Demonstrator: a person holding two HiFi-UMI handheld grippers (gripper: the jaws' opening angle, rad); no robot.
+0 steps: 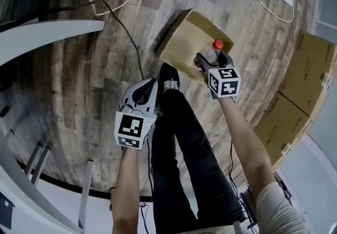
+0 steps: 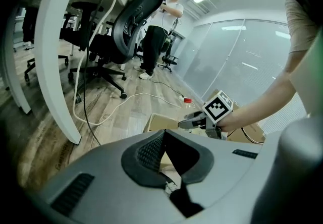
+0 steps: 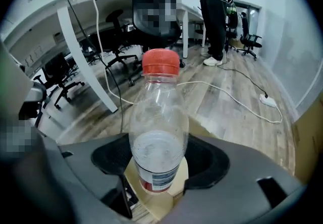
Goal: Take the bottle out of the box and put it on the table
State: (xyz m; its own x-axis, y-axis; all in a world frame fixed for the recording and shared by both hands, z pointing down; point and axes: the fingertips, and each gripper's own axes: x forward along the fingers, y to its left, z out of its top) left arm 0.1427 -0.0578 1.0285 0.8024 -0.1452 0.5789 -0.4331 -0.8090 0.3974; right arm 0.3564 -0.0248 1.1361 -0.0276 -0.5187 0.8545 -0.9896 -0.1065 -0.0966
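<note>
A clear plastic bottle (image 1: 209, 54) with a red cap (image 1: 217, 45) stands upright between the jaws of my right gripper (image 1: 210, 62), which is shut on it just above the open cardboard box (image 1: 181, 43) on the wooden floor. In the right gripper view the bottle (image 3: 159, 132) fills the middle, holding a little clear liquid, with the box (image 3: 156, 203) beneath it. My left gripper (image 1: 141, 90) hangs to the left of the box, shut and empty. In the left gripper view its jaws (image 2: 162, 136) meet at their tips, and beyond them lie the box (image 2: 157, 123) and the right gripper (image 2: 194, 123).
The person's dark-trousered legs (image 1: 179, 138) stand just before the box. A white curved desk (image 1: 47, 32) lies at the left, cables (image 1: 121, 22) cross the floor, and larger cardboard boxes (image 1: 305, 85) stand at the right. Office chairs (image 2: 136, 21) and a standing person (image 2: 154, 31) are behind.
</note>
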